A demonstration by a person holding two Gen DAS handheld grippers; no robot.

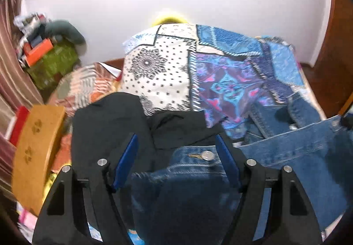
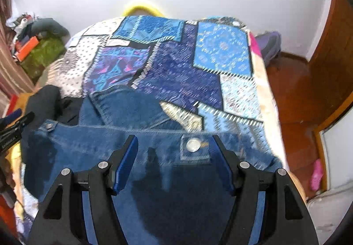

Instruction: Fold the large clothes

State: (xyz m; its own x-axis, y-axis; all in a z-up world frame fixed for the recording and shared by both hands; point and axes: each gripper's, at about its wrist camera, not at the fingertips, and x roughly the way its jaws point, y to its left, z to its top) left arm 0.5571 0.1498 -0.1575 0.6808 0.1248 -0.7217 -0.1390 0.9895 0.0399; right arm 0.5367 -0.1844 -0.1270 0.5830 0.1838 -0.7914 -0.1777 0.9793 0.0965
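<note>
Left wrist view: denim garment (image 1: pixel 297 156) lies across the near part of the bed, on the patchwork bedspread (image 1: pixel 220 77). Its band with a metal button (image 1: pixel 208 155) sits between the blue pads of the left gripper (image 1: pixel 176 141). Fingers (image 1: pixel 125 159) stand apart, roughly two thirds open; denim runs between and under them. Cannot tell whether the pads press the cloth. A black garment (image 1: pixel 106 126) lies just behind the denim, partly under it.

Right wrist view: same denim garment (image 2: pixel 136 108) spreads across the near edge of the bed, a second metal button (image 2: pixel 193 144) between the pads of the right gripper (image 2: pixel 174 141). Fingers (image 2: pixel 126 161) part-open, cloth between and beneath them; grip not determinable, frame blurred. The left gripper (image 2: pixel 13 128) shows at the left edge, beside the black garment (image 2: pixel 44 99).

Surroundings: bedspread (image 2: pixel 176 73) covers the bed to its far end; a yellow object (image 2: pixel 141 8) beyond it against the white wall. Cluttered pile with a green cloth (image 1: pixel 53 64) at left. Wooden floor (image 2: pixel 293 95) at right.
</note>
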